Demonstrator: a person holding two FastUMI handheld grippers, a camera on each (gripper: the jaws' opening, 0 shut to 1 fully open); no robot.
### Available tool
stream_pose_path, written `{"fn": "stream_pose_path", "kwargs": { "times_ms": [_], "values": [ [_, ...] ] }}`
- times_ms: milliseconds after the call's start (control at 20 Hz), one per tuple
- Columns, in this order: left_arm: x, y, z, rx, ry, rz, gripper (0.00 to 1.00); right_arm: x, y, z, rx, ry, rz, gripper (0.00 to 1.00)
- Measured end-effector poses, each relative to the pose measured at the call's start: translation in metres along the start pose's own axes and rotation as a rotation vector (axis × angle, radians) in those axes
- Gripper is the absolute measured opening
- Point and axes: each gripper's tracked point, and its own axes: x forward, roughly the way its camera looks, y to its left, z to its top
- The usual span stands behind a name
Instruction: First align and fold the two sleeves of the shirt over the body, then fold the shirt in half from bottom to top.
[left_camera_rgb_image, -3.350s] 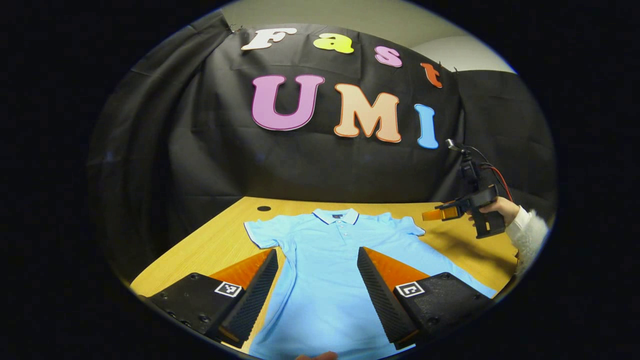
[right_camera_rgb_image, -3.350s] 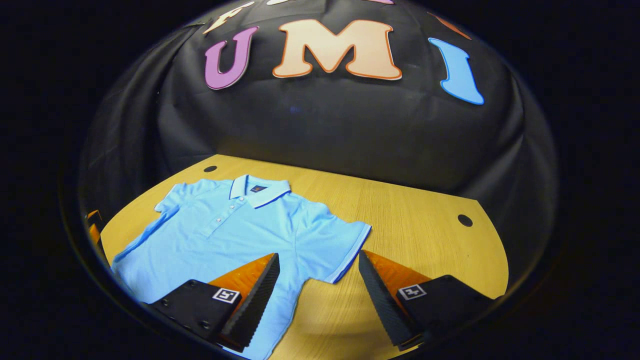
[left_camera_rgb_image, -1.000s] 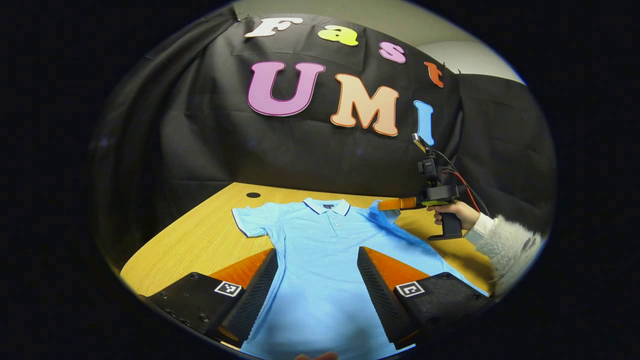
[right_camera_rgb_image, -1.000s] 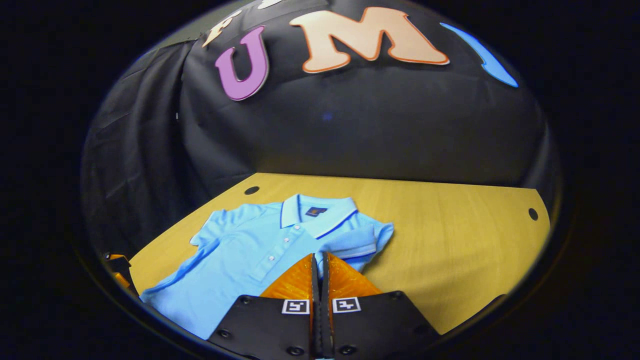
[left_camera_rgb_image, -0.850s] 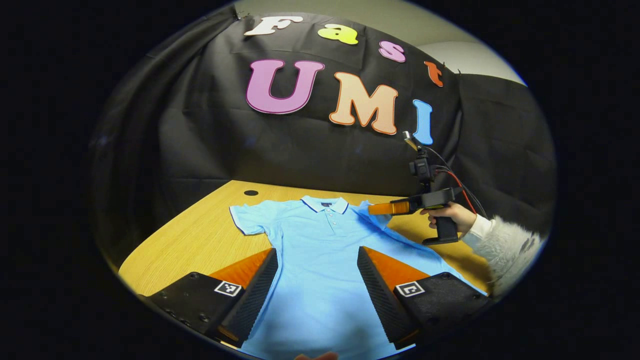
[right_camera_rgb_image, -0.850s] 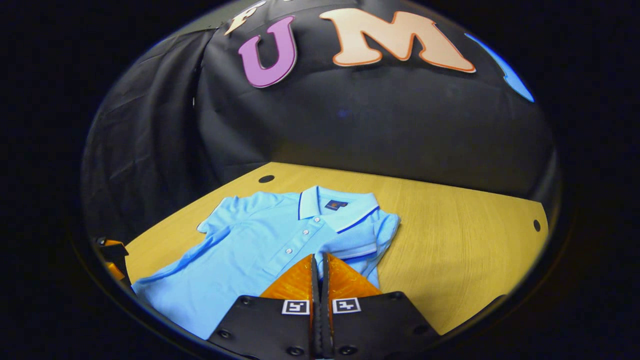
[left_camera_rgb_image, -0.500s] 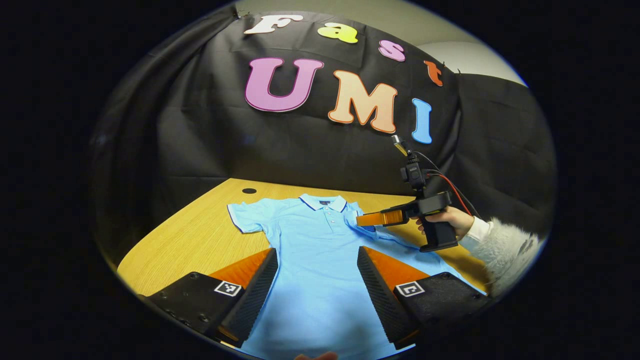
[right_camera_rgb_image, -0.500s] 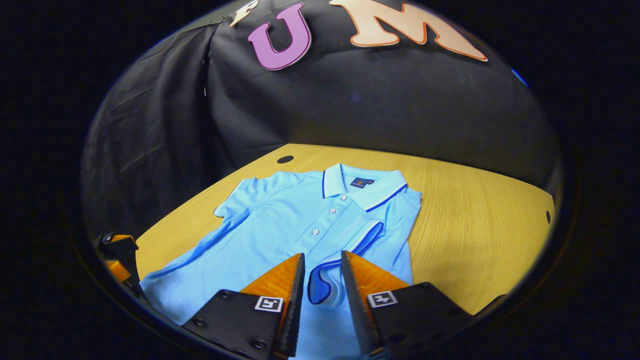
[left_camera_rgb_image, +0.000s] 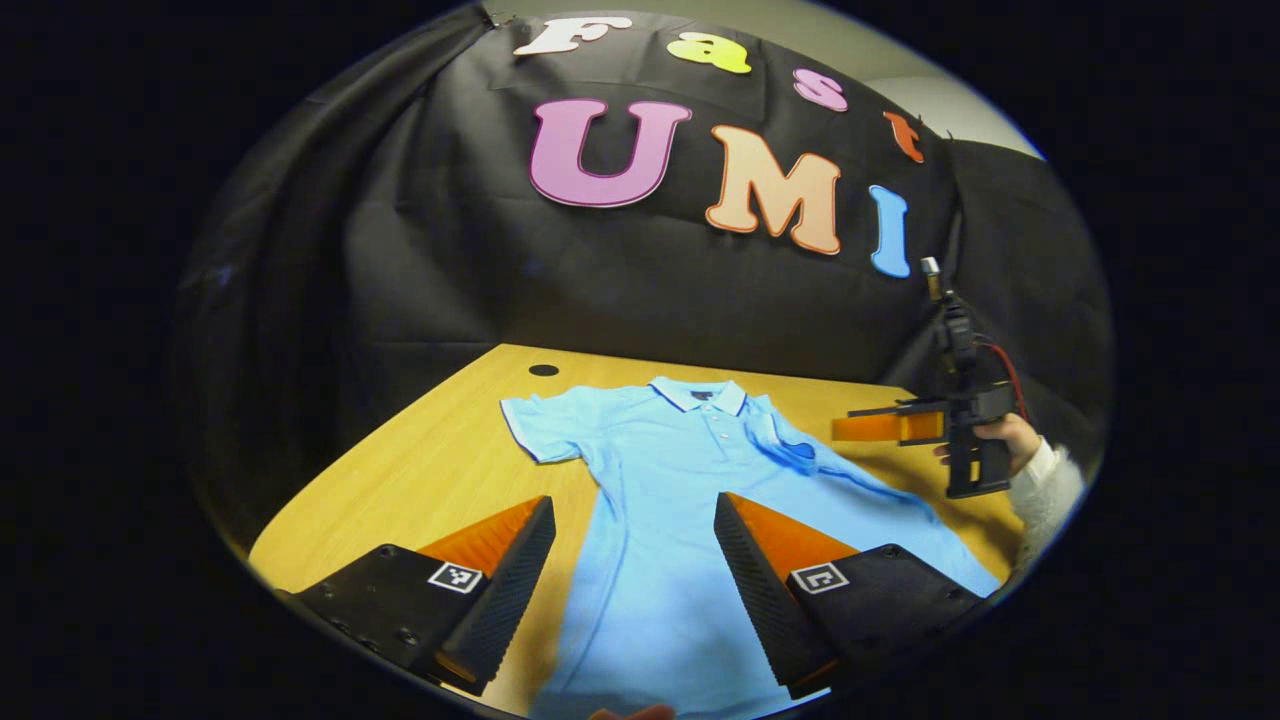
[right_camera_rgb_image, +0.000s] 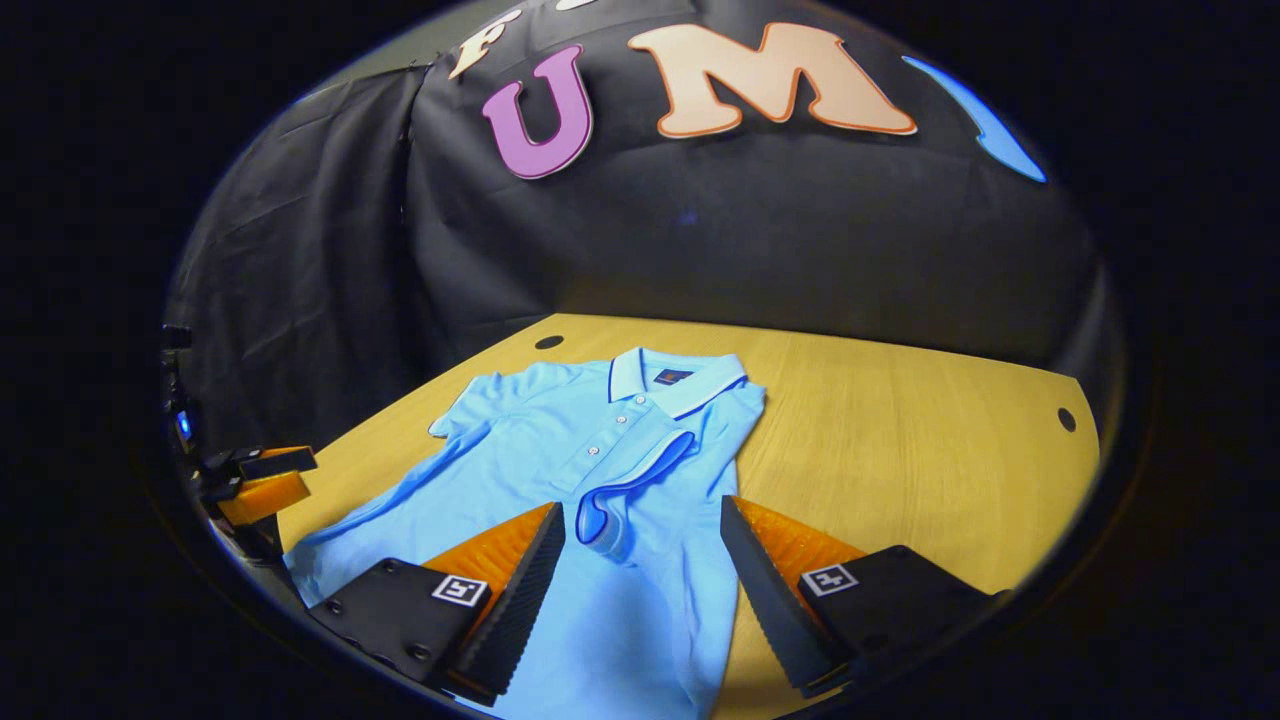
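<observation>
Wooden table (right_camera_rgb_image: 900, 440) bearing shirt (right_camera_rgb_image: 560, 450) — one sleeve (right_camera_rgb_image: 630, 480) folded; both grippers, left gripper (left_camera_rgb_image: 630, 570) and right gripper (right_camera_rgb_image: 640, 575), agape, empty — next, likely the opposite sleeve (left_camera_rgb_image: 535, 430).

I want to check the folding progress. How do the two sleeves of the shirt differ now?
The right sleeve is folded inward and lies on the shirt's chest; the left sleeve is spread outward, flat on the table. The right sleeve shows its opening and looks a bit puffed; the left sleeve lies smooth. Both are short, light blue, with a dark edge stripe, and no tongs hold either.
</observation>
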Motion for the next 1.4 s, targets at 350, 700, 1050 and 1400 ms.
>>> {"fn": "stream_pose_path", "kwargs": {
  "times_ms": [350, 700, 1050, 1400],
  "values": [
    [0.062, 0.049, 0.01, 0.052, 0.102, 0.044, 0.95, -0.079, -0.021, -0.028, -0.035, -0.069, -0.061, 0.98],
    [0.13, 0.057, 0.022, 0.091, 0.208, 0.008, 0.94, -0.137, -0.037, -0.058, -0.041, -0.118, -0.152, 0.98],
    [0.196, 0.097, 0.017, -0.044, 0.304, 0.085, 0.94, -0.166, -0.043, -0.058, -0.016, -0.167, -0.182, 0.98],
    [0.215, 0.117, -0.004, -0.073, 0.362, 0.127, 0.92, -0.172, -0.044, -0.055, -0.01, -0.194, -0.187, 0.98]
  ]
}}
